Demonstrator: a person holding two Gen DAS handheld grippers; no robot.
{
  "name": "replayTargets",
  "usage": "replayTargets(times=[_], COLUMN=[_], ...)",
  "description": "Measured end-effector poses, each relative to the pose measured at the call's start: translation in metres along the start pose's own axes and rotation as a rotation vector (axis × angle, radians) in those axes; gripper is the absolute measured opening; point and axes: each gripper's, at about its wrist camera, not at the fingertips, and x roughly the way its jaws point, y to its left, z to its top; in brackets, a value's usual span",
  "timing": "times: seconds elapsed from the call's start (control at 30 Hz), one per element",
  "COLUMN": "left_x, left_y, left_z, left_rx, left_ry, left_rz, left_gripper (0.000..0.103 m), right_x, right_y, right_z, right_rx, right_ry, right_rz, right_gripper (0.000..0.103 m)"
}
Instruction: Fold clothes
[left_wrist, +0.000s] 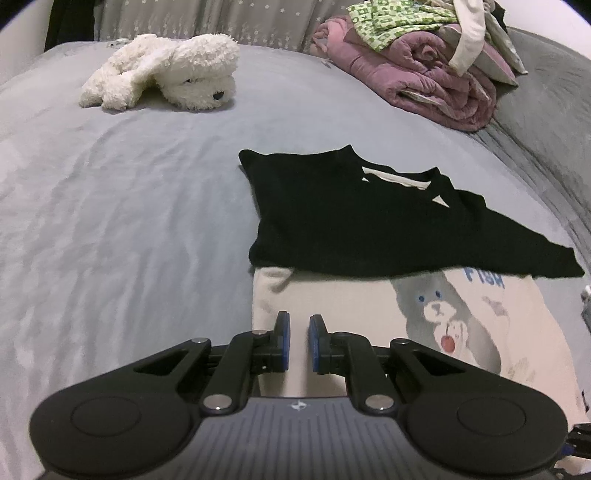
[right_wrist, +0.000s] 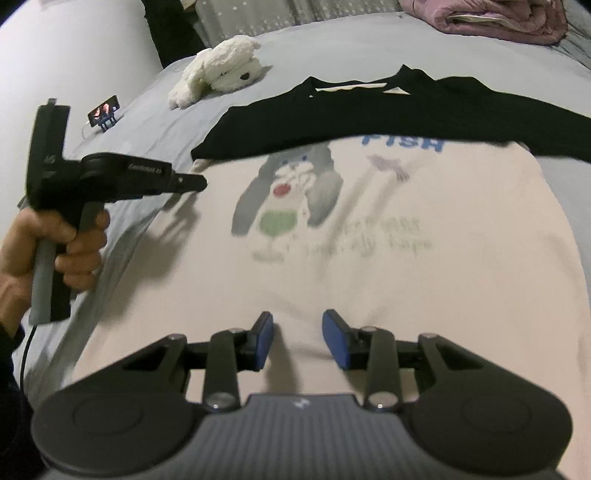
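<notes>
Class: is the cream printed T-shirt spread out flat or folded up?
Partly folded: the cream T-shirt lies flat, its black top part turned down above the print.

From the left wrist we look forward and down past its own fingers at the cream T-shirt's (left_wrist: 332, 306) edge, close below, with the bed (left_wrist: 129, 203) stretching beyond. From the right wrist, tilted down close over the same shirt's print, we also catch the left gripper (right_wrist: 201, 181) in a hand (right_wrist: 70, 240). Both views share the black sleeves (left_wrist: 351, 221), the plush toy (left_wrist: 166, 70) and the pink quilt (left_wrist: 424, 85).
</notes>
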Motion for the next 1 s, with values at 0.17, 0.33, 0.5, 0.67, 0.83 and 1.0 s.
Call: replayTargets(times=[0.17, 0.33, 0.5, 0.67, 0.83, 1.0], left_x=[-0.01, -0.021, -0.024, -0.022, -0.023, -0.024], left_y=[-0.006, -0.019, -0.033, -0.049, -0.058, -0.071], left_z=[-0.007, -0.012, -0.019, -0.024, -0.024, -0.025], left_rx=[0.005, 0.008, 0.026, 0.042, 0.002, -0.01], left_ry=[-0.01, -0.02, -0.017, 0.009, 0.03, 0.02], left_rz=[0.04, 0.043, 0.048, 0.059, 0.078, 0.094], left_gripper=[0.012, 0.012, 0.012, 0.012, 0.012, 0.012], right_x=[-0.018, -0.035, -0.05, -0.058, -0.045, -0.044], right_y=[-0.006, -0.009, -0.016, -0.032, -0.056, -0.059], right_z=[-0.021, -0.042, -0.047, -0.039, -0.042, -0.038], right_rx=[0.027, -0.01, 0.013, 0.03, 0.056, 0.052], right_ry=[0.017, 0.017, -0.034, -0.13, -0.122, -0.177], right_rz=[0.016, 0.016, 0.01, -0.087, -0.136, -0.137], right_gripper=[0.037, 0.037, 0.044, 0.046, 0.046, 0.046])
